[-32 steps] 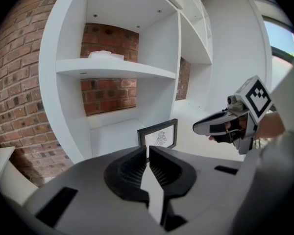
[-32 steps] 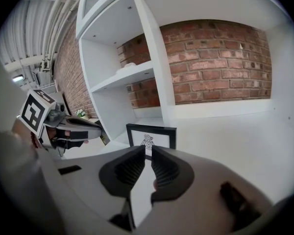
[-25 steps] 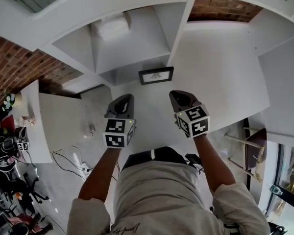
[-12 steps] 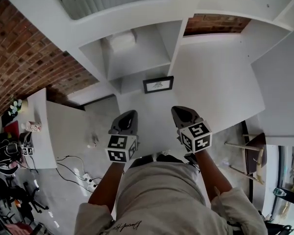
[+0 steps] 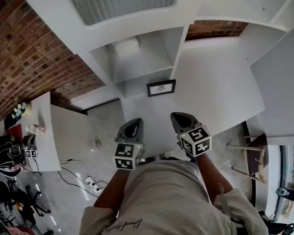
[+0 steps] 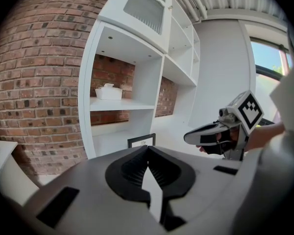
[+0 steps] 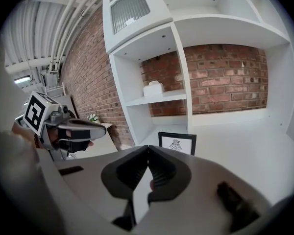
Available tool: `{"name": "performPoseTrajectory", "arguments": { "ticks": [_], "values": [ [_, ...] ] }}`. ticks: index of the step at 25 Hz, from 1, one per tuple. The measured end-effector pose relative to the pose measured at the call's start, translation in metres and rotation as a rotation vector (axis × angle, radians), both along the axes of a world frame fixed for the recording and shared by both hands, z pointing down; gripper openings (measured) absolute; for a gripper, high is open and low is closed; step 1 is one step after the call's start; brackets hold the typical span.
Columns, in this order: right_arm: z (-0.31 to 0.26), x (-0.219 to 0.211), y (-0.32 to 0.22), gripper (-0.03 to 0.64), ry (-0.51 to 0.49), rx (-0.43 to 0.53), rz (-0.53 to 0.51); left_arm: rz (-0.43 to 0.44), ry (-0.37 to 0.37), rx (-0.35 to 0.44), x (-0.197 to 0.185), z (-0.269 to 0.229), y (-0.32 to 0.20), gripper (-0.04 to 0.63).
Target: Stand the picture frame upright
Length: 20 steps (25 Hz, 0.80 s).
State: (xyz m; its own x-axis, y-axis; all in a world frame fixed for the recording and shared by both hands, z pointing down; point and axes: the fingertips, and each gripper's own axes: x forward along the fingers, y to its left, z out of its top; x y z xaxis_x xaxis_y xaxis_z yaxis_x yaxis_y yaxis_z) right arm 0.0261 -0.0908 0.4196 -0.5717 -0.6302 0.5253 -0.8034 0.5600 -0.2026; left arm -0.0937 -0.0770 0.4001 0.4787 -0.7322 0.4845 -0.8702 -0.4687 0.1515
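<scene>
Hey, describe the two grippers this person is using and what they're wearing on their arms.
The left gripper and right gripper both have smooth grey rounded shells with ribbed black jaws. Each carries a white cube printed with black square markers. The person wears a pale beige top, its sleeves ending above the forearms.

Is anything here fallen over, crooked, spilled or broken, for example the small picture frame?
Nothing stands out. The small black picture frame stands upright on the white counter, and the white lidded dish sits level on its shelf. The left gripper and right gripper are shut, empty and clear of the frame.
</scene>
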Motion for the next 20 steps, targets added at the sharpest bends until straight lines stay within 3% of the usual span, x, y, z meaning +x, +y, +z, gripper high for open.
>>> {"name": "performPoseTrajectory", "arguments": {
  "ticks": [20],
  "values": [
    [-0.014, 0.003, 0.011, 0.028, -0.020, 0.018, 0.003, 0.011, -0.017, 0.033, 0.006, -0.011, 0.006, 0.015]
  ]
}}
